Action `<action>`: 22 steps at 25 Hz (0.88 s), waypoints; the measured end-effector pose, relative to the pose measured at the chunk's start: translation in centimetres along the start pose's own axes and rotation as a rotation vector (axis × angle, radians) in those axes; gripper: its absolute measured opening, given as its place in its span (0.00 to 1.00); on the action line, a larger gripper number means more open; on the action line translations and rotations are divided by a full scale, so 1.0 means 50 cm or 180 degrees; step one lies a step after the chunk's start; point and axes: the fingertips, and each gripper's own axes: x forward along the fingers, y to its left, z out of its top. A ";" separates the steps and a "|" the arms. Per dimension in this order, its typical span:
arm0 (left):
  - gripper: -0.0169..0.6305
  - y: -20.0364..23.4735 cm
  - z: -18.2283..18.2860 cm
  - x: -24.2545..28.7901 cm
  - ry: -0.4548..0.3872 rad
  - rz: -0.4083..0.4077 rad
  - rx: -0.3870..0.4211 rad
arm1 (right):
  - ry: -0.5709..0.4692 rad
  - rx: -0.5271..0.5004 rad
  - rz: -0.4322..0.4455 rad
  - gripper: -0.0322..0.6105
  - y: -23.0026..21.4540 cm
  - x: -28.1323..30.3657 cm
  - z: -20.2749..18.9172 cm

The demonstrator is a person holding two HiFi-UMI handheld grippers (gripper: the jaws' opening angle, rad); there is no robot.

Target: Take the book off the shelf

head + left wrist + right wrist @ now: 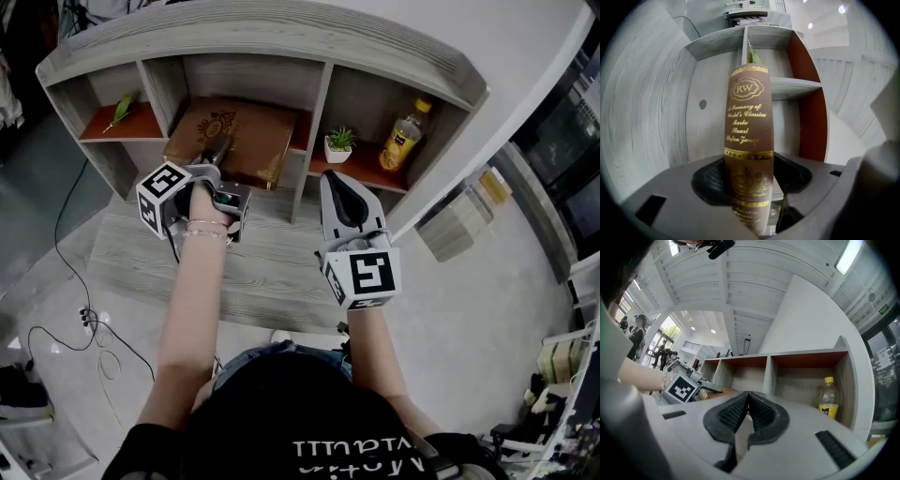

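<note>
A brown book [246, 129] with gold ornament leans out of the middle compartment of the grey shelf unit [281, 56]. My left gripper [217, 152] is at the book's near edge. In the left gripper view the book [749, 108], its gold-lettered spine towards the camera, stands between the two pads [710, 180], which lie against both its sides. My left gripper [749, 176] is shut on it. My right gripper [330, 180] hovers to the right, in front of the shelf's divider. In the right gripper view my right gripper [748, 395] has its pads together with nothing between them.
A small potted plant [338, 142] and a yellow bottle [405, 137] stand in the right compartment; the bottle [828, 397] also shows in the right gripper view. A green item [123, 109] lies in the left compartment. The grey top [272, 267] lies below the shelf. Cables [75, 309] trail on the floor.
</note>
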 end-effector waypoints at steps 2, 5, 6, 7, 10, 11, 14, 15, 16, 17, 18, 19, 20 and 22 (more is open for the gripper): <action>0.43 0.001 0.000 -0.010 0.0017 0.0002 -0.0007 | 0.0018 -0.0001 0.0008 0.07 0.009 -0.004 0.002; 0.43 0.003 -0.001 -0.029 0.0043 -0.0003 -0.0027 | 0.0034 -0.0004 0.0012 0.07 0.024 -0.013 0.004; 0.42 0.002 -0.003 -0.036 0.0055 -0.0005 -0.0037 | 0.0044 -0.0010 0.0011 0.07 0.030 -0.016 0.003; 0.42 -0.002 -0.008 -0.045 0.0071 -0.0008 -0.0054 | 0.0063 -0.0021 0.0006 0.07 0.035 -0.019 0.003; 0.41 -0.017 -0.025 -0.072 0.0119 -0.0024 -0.0097 | 0.0181 -0.0109 -0.0030 0.07 0.052 -0.030 0.000; 0.41 -0.017 -0.026 -0.081 0.0129 -0.0024 -0.0100 | 0.0240 -0.0149 -0.0041 0.07 0.059 -0.034 -0.003; 0.40 -0.016 -0.028 -0.106 0.0166 -0.0027 -0.0110 | 0.0441 -0.0261 -0.0069 0.07 0.079 -0.046 -0.012; 0.40 -0.015 -0.028 -0.114 0.0175 -0.0030 -0.0106 | 0.0499 -0.0287 -0.0077 0.07 0.086 -0.049 -0.014; 0.40 -0.014 -0.027 -0.123 0.0182 -0.0027 -0.0102 | 0.0551 -0.0301 -0.0085 0.07 0.093 -0.052 -0.017; 0.40 -0.014 -0.026 -0.132 0.0188 -0.0024 -0.0101 | 0.0597 -0.0303 -0.0093 0.07 0.100 -0.055 -0.020; 0.40 -0.014 -0.025 -0.141 0.0194 -0.0022 -0.0100 | 0.0638 -0.0297 -0.0100 0.07 0.107 -0.058 -0.022; 0.39 -0.013 -0.023 -0.151 0.0199 -0.0019 -0.0098 | 0.0670 -0.0284 -0.0103 0.07 0.114 -0.062 -0.024; 0.39 -0.012 -0.020 -0.161 0.0202 -0.0012 -0.0092 | 0.0695 -0.0270 -0.0102 0.07 0.122 -0.067 -0.024; 0.39 -0.004 -0.008 -0.179 0.0196 0.0005 -0.0077 | 0.0730 -0.0252 -0.0092 0.07 0.139 -0.076 -0.022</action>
